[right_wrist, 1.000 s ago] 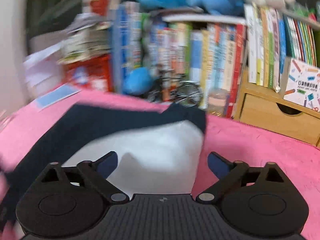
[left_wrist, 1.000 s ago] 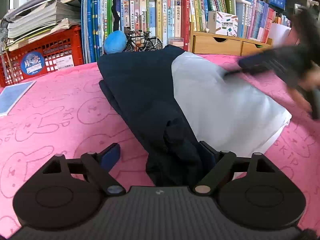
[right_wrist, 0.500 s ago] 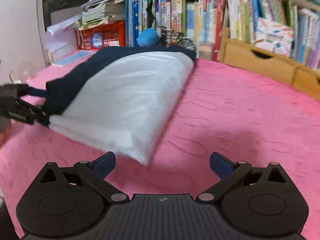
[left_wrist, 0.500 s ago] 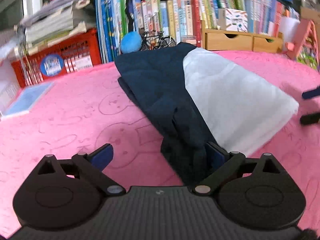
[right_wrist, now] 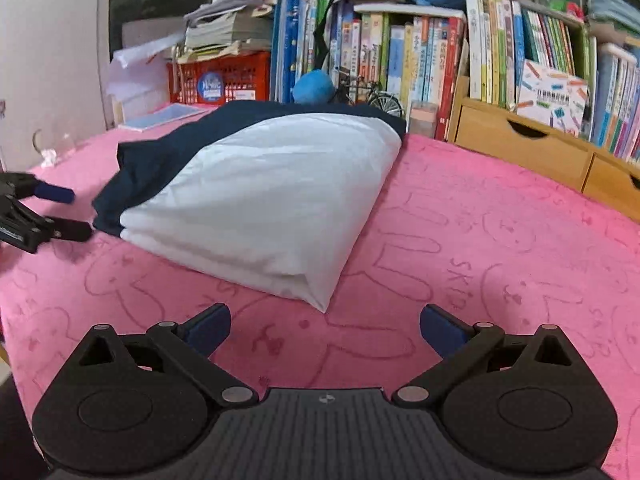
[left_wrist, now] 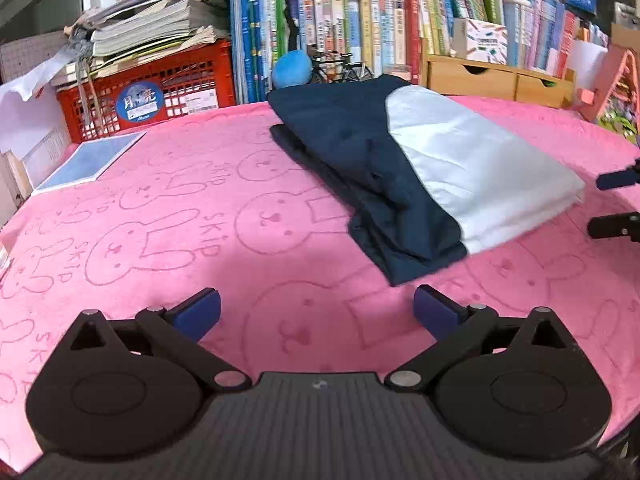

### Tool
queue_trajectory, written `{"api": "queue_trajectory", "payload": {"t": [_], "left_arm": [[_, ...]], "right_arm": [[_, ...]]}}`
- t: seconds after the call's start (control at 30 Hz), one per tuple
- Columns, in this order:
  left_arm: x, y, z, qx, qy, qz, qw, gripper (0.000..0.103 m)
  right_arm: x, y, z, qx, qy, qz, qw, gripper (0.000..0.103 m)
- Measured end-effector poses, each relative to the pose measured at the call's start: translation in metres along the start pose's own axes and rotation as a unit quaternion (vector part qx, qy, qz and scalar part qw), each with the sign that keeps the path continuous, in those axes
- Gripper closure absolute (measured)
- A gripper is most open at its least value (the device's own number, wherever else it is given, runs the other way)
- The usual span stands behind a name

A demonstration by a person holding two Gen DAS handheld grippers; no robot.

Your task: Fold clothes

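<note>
A folded garment, navy on one side and white on the other, lies flat on the pink rabbit-print cloth. My left gripper sits just short of the navy corner. Its jaws are opening wide and only cloth shows between them. In the right wrist view the same bundle lies ahead of my right gripper, which stands open and empty near the white corner. Each gripper shows at the edge of the other's view: the right one, the left one.
Behind the garment stand a red crate topped with papers, a row of books, a blue ball, a model bicycle and wooden drawers. A blue notebook lies at the far left.
My left gripper has let go of the navy edge, spread its jaws and backed away. My right gripper has pulled back from over the garment to its near white corner.
</note>
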State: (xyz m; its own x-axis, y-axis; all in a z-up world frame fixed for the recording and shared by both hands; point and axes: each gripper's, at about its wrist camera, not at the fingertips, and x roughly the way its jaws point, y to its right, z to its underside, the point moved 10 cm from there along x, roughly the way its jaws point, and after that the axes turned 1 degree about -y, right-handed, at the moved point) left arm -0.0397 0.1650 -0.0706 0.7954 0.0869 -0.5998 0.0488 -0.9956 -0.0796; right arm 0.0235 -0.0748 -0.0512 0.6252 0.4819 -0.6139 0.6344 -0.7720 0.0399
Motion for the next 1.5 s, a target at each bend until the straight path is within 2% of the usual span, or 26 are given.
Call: {"api": "queue_trajectory", "payload": {"t": [0.13,0.2,0.3,0.33,0.5,0.63,0.73,0.83,0.87,0.93,1.03,1.13,1.2,1.3,1.4,1.5], "left_arm": [[0.003,0.01,0.0,-0.005,0.008,0.003,1.0,0.0],[0.007,0.009,0.001,-0.032,0.008,0.012,0.9994,0.0],[0.006,0.01,0.001,-0.028,0.011,0.003,0.9996,0.0],[0.006,0.01,0.001,-0.03,0.011,0.002,0.9995,0.0],[0.008,0.011,0.003,-0.037,0.023,-0.005,0.999,0.0],[0.009,0.012,-0.001,-0.04,0.013,-0.001,0.9991,0.0],[0.001,0.011,-0.007,-0.06,0.037,0.01,0.9975,0.0],[-0.021,0.017,-0.026,-0.07,0.095,0.039,0.9923,0.0],[-0.025,0.022,-0.032,-0.064,0.101,0.05,0.9915,0.0],[-0.026,0.035,-0.04,-0.039,0.09,0.067,0.9928,0.0],[-0.019,0.054,-0.041,0.002,0.069,0.057,0.996,0.0],[-0.008,0.069,-0.034,0.025,0.06,0.04,0.9971,0.0],[-0.003,0.072,-0.026,0.02,0.051,0.036,0.9978,0.0],[0.003,0.076,-0.018,0.003,0.032,0.055,0.9979,0.0],[0.009,0.079,-0.011,-0.002,0.007,0.061,0.9981,0.0],[0.012,0.083,-0.004,0.005,-0.008,0.049,0.9988,0.0]], "right_arm": [[0.004,-0.005,0.003,-0.015,-0.009,0.005,1.0,0.0],[0.005,-0.003,0.004,-0.005,-0.014,-0.003,1.0,0.0],[0.006,0.004,0.01,0.027,-0.027,-0.022,0.999,0.0],[0.003,0.006,0.013,0.018,-0.029,-0.023,0.999,0.0],[-0.018,0.015,0.031,0.002,-0.018,-0.04,0.999,0.0],[-0.023,0.015,0.034,0.0,-0.016,-0.033,0.999,0.0],[-0.023,0.013,0.032,-0.007,-0.012,-0.014,1.0,0.0],[-0.026,0.005,0.025,-0.054,-0.011,0.018,0.998,0.0],[-0.03,0.002,0.019,-0.072,0.0,0.03,0.997,0.0],[-0.039,-0.006,0.006,-0.105,0.034,0.046,0.993,0.0],[-0.05,-0.021,-0.008,-0.117,0.066,-0.003,0.991,0.0],[-0.047,-0.029,-0.011,-0.108,0.06,-0.034,0.992,0.0],[-0.038,-0.03,-0.008,-0.099,0.039,-0.036,0.994,0.0],[-0.028,-0.025,-0.005,-0.068,0.029,-0.035,0.997,0.0],[-0.026,-0.017,-0.003,-0.026,0.054,-0.04,0.997,0.0],[-0.024,-0.01,-0.001,-0.005,0.054,-0.035,0.998,0.0]]}}
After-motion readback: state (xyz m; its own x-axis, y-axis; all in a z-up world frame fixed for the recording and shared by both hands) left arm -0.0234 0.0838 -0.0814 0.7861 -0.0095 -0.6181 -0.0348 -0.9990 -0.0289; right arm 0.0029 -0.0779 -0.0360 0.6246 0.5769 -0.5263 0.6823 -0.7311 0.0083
